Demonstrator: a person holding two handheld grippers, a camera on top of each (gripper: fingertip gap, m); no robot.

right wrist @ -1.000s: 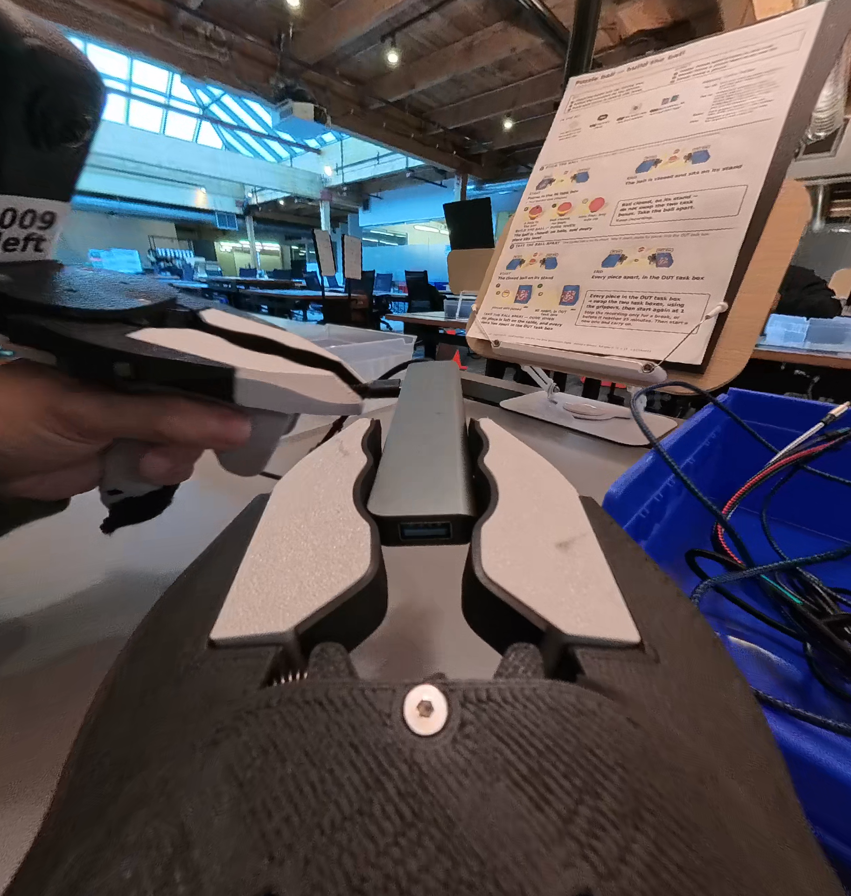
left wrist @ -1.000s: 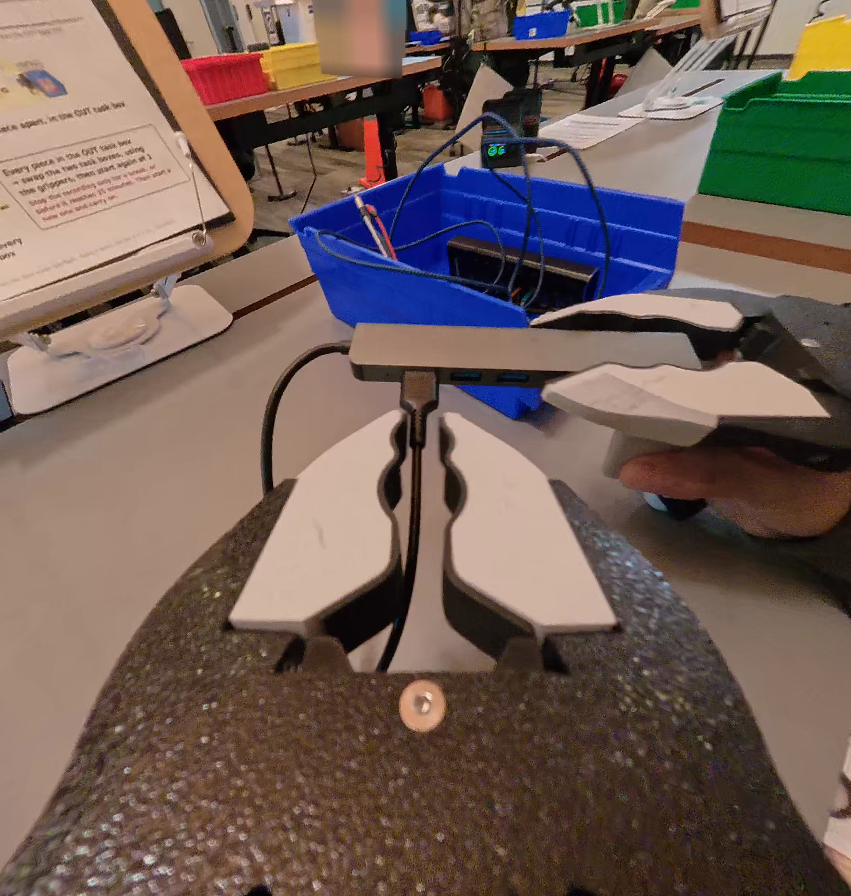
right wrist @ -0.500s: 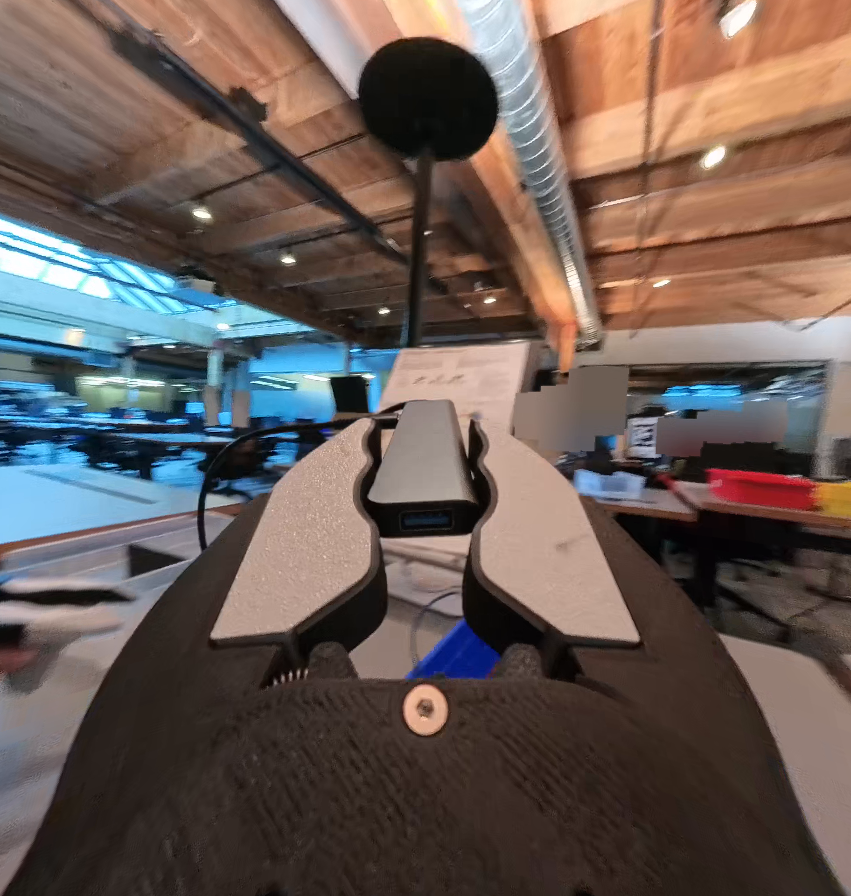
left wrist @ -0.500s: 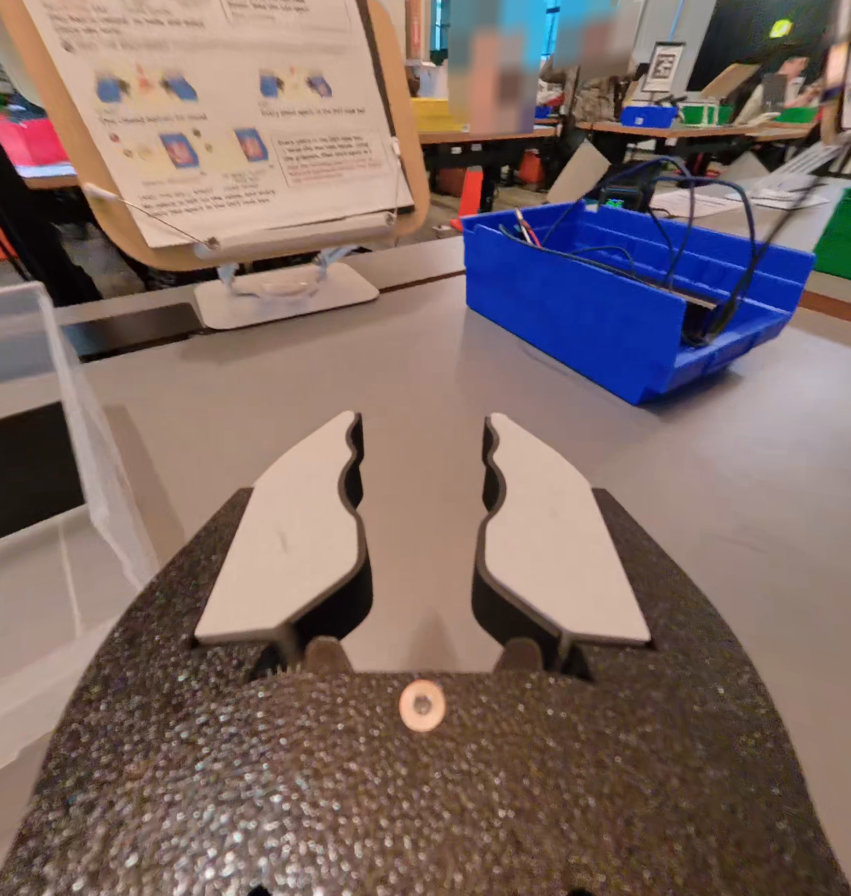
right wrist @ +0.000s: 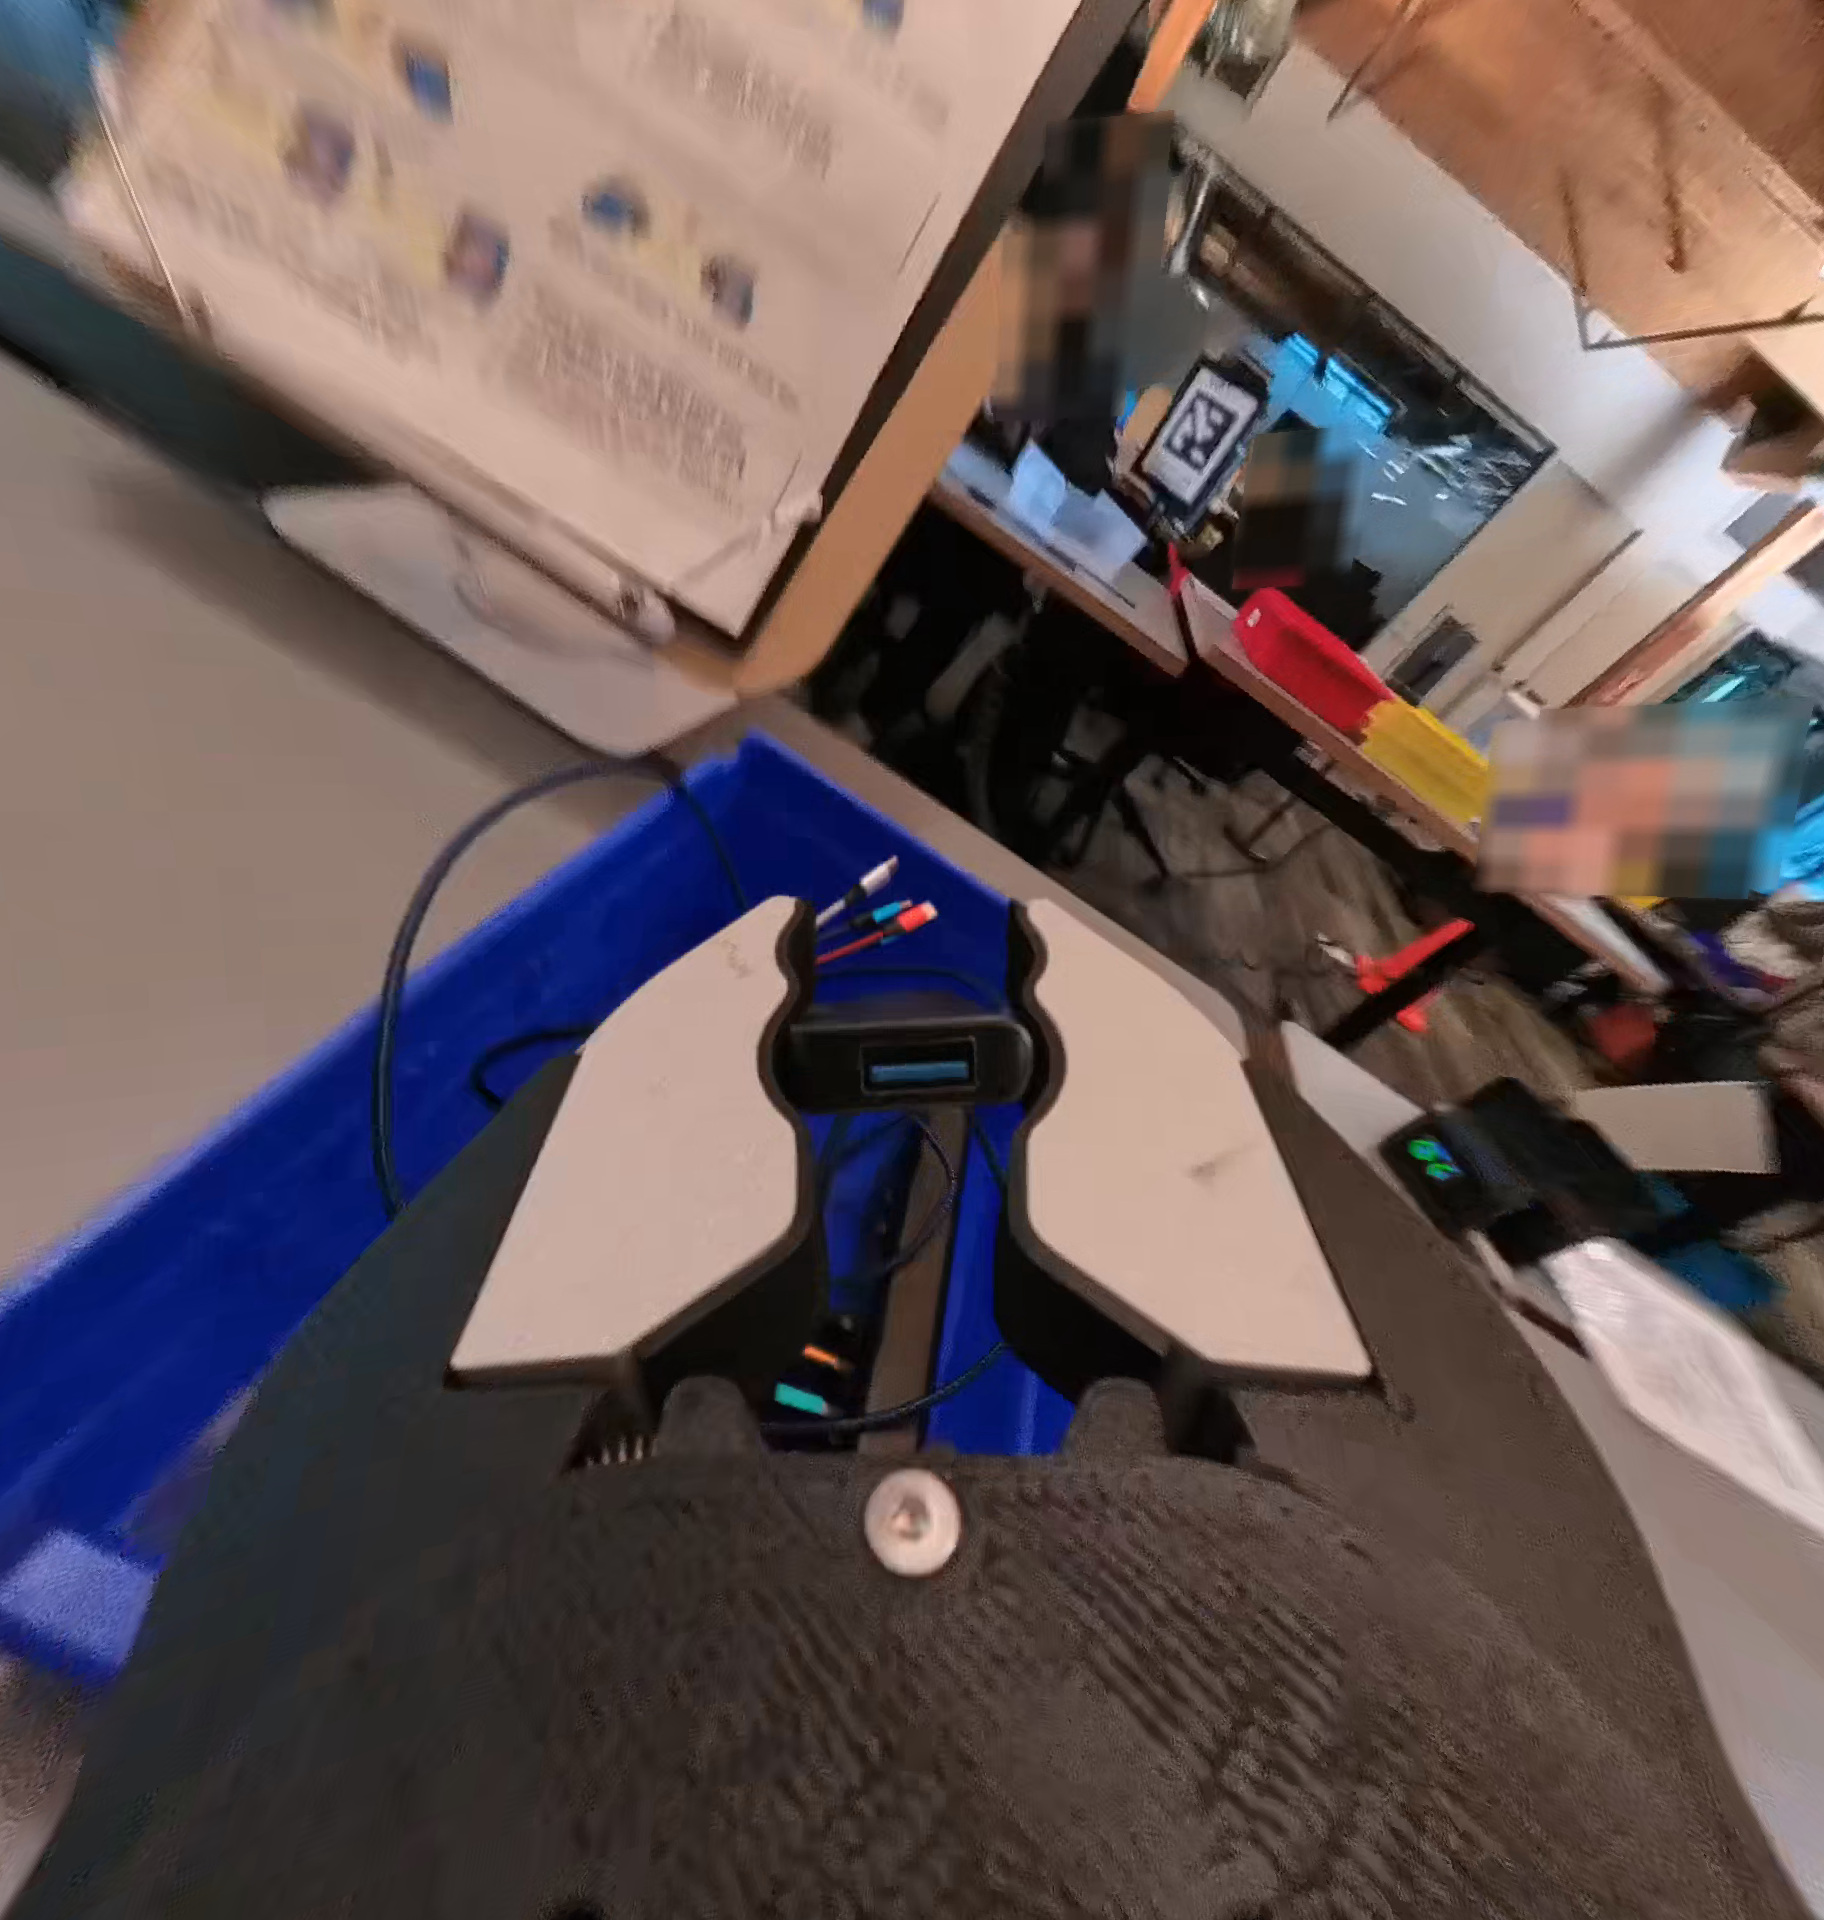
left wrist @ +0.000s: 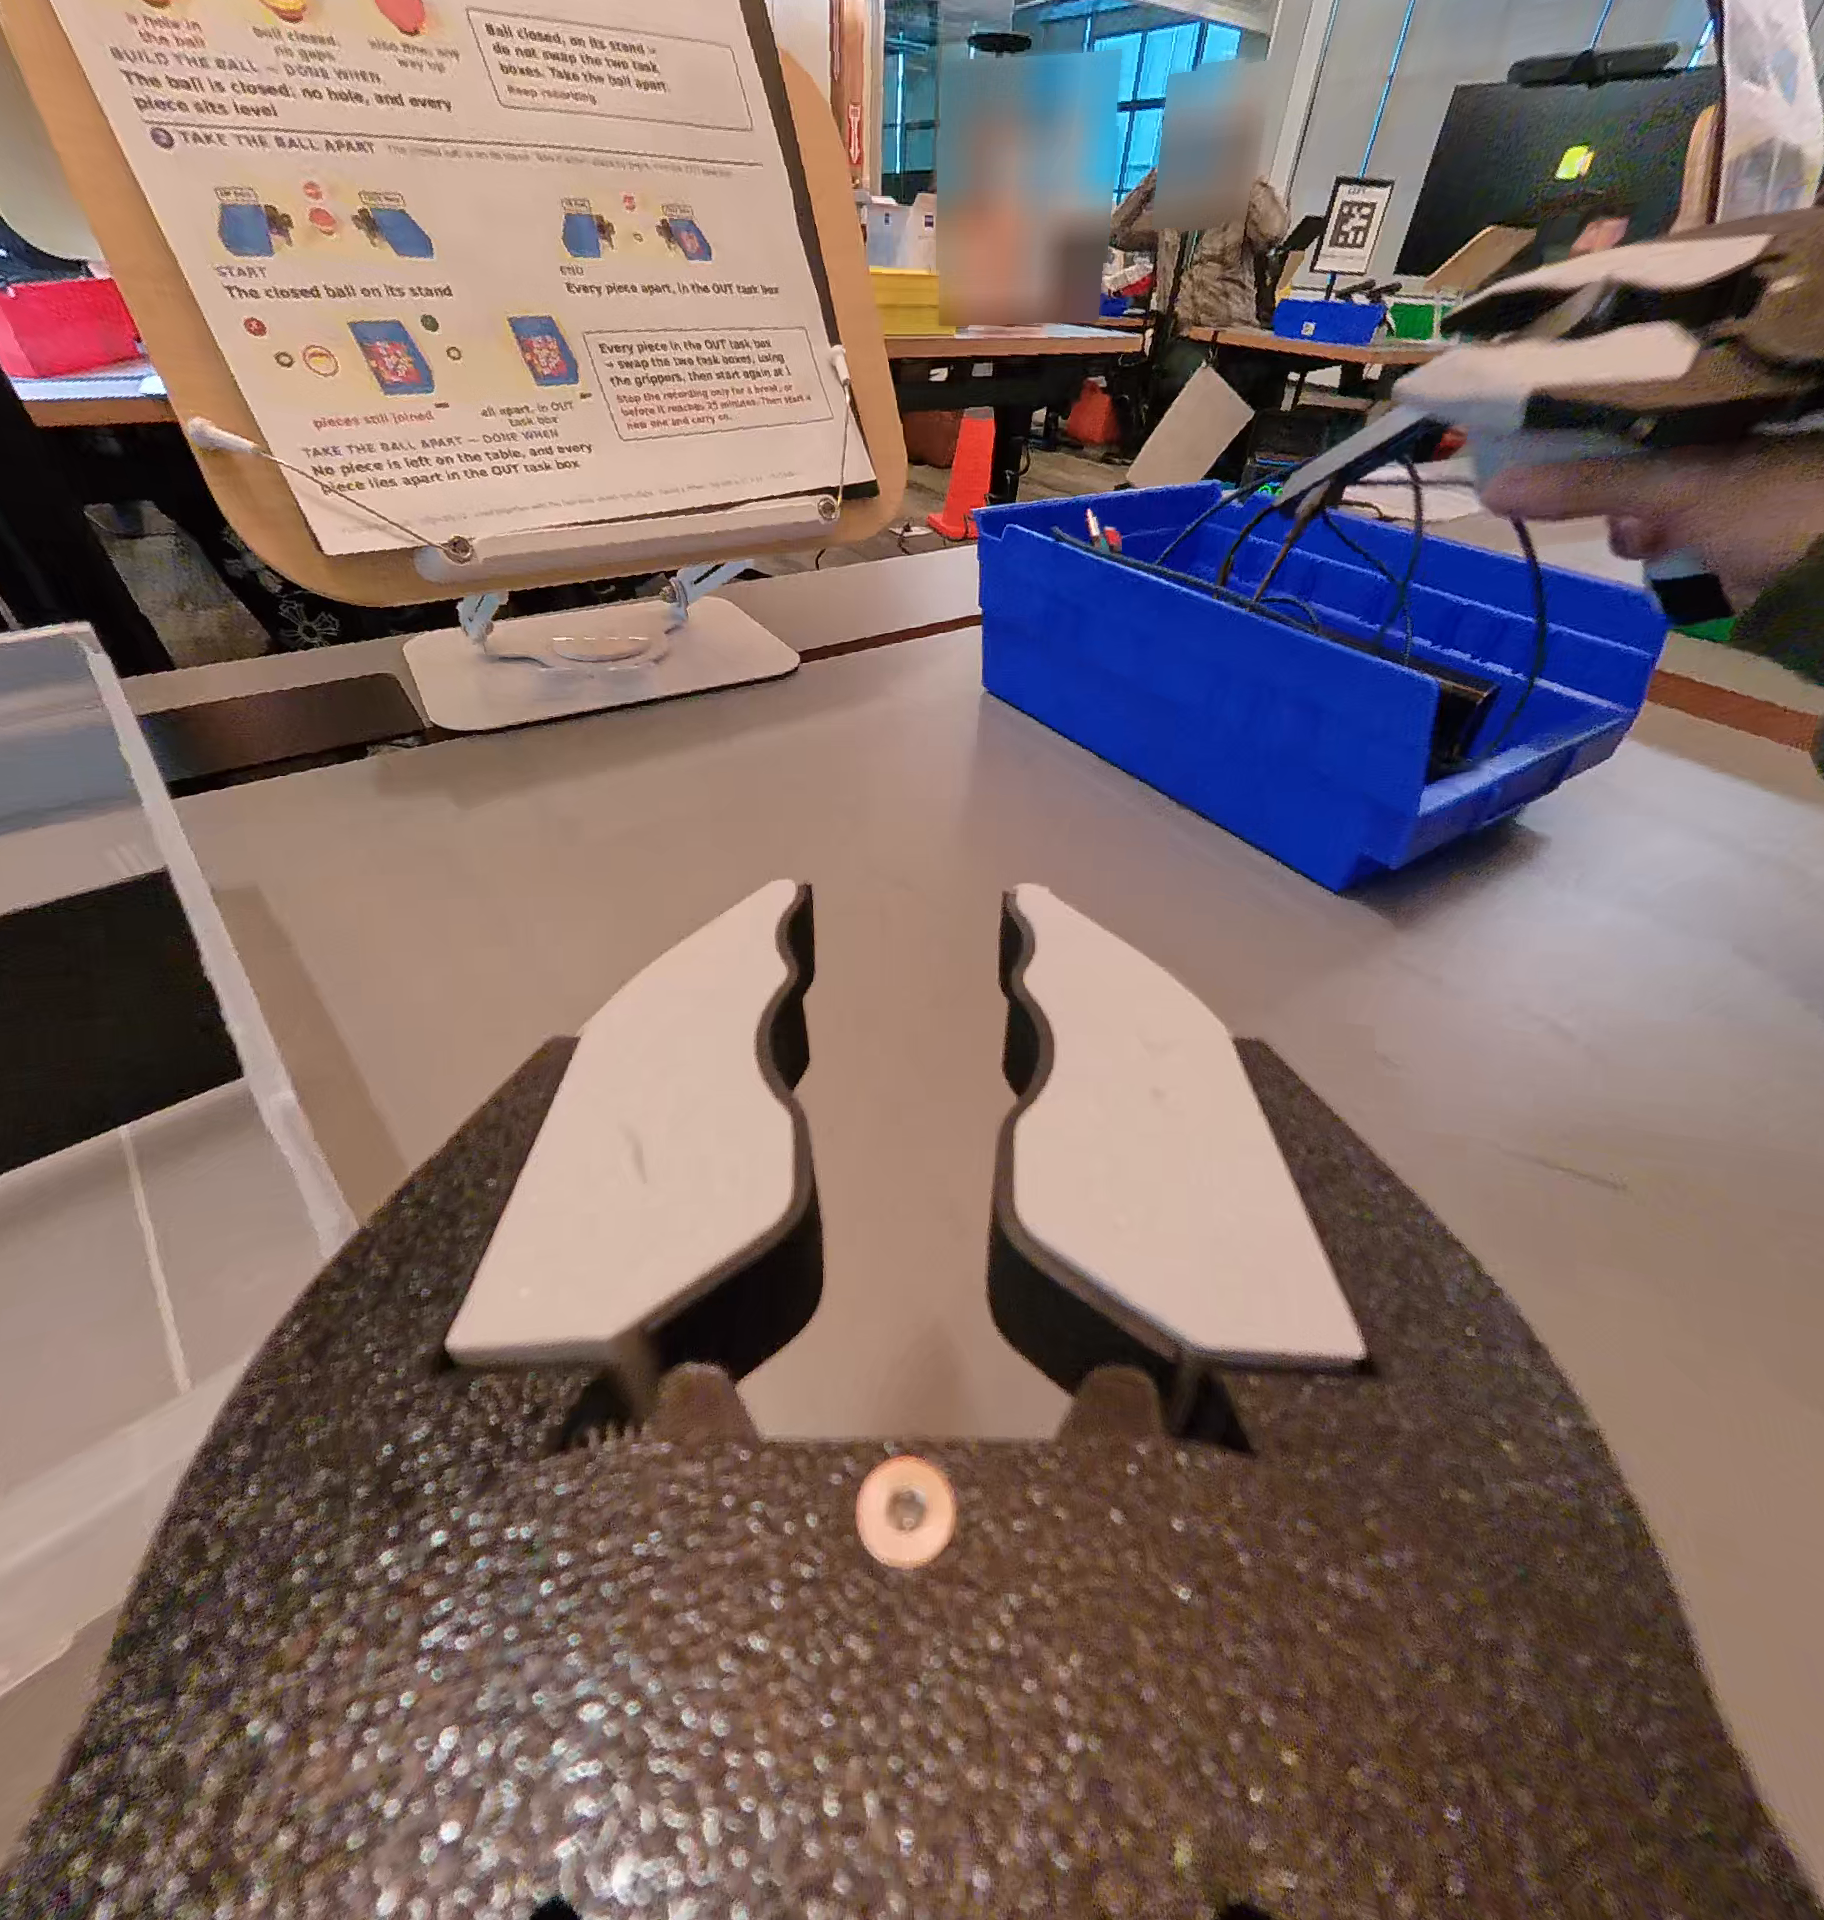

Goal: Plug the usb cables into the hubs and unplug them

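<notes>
Since a second ago: the left hand-held gripper (left wrist: 903,997) has let go of the black cable it was pinching at the hub's side port and swung away over bare grey counter (left wrist: 1510,1091). The right hand-held gripper (right wrist: 908,997) has carried the hub (right wrist: 906,1060) off and turned to look down into the blue bin (left wrist: 1251,717).

Left: jaws apart, nothing between them, only counter showing through the gap. A clear plastic box (left wrist: 77,1143) sits at its left edge; instruction board on stand (left wrist: 492,260) ahead.

Right: jaws clamped on the dark grey hub, one blue-tongued USB port facing the camera. From the left view the hub is held above the bin's far side, with dark cables (left wrist: 1407,561) hanging from around it into the bin. Whether any of them is plugged into the hub can't be told; that view is small and motion-smeared.

In the bin: loose cables, a bundle with silver, blue and red plug tips (right wrist: 877,904), and a long dark bar (right wrist: 913,1278) on the floor that may be a second hub.

Progress, as a judgement: the plug-and-unplug cycle on this hub looks finished and it is being returned to the bin. Left to do: release the hub there, then any remaining cables or hubs, though how many remain can't be read from here.
</notes>
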